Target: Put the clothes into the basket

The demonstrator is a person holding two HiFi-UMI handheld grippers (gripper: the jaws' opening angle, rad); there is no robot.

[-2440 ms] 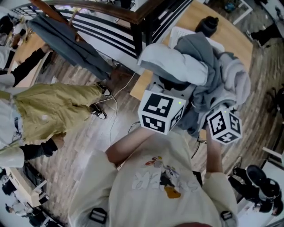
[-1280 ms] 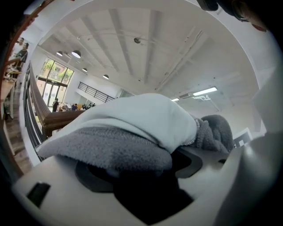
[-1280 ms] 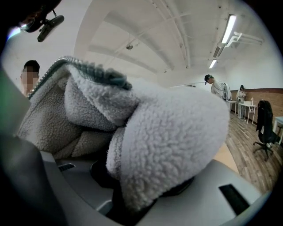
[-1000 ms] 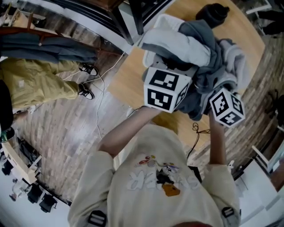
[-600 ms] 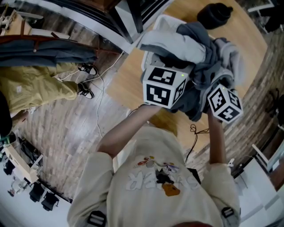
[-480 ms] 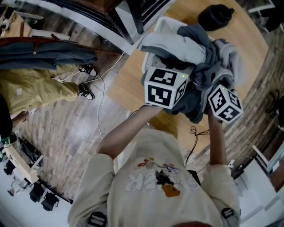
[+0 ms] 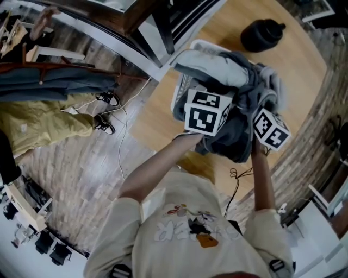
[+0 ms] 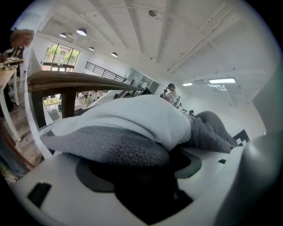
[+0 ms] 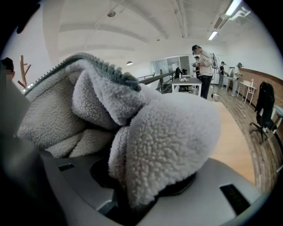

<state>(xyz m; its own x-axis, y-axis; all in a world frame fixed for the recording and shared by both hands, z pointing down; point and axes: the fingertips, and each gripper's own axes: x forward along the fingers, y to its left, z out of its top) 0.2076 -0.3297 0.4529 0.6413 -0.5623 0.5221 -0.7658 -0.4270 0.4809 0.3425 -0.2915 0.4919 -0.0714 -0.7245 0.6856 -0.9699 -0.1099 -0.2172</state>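
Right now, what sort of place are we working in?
Probably an open-plan office or lab, not a home: strip lights on a high white ceiling, an office chair, and people standing at a desk farther back.

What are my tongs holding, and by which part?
Left tongs clamp a fold of the pale grey garment; right tongs clamp a bunched fold of the grey fleece.
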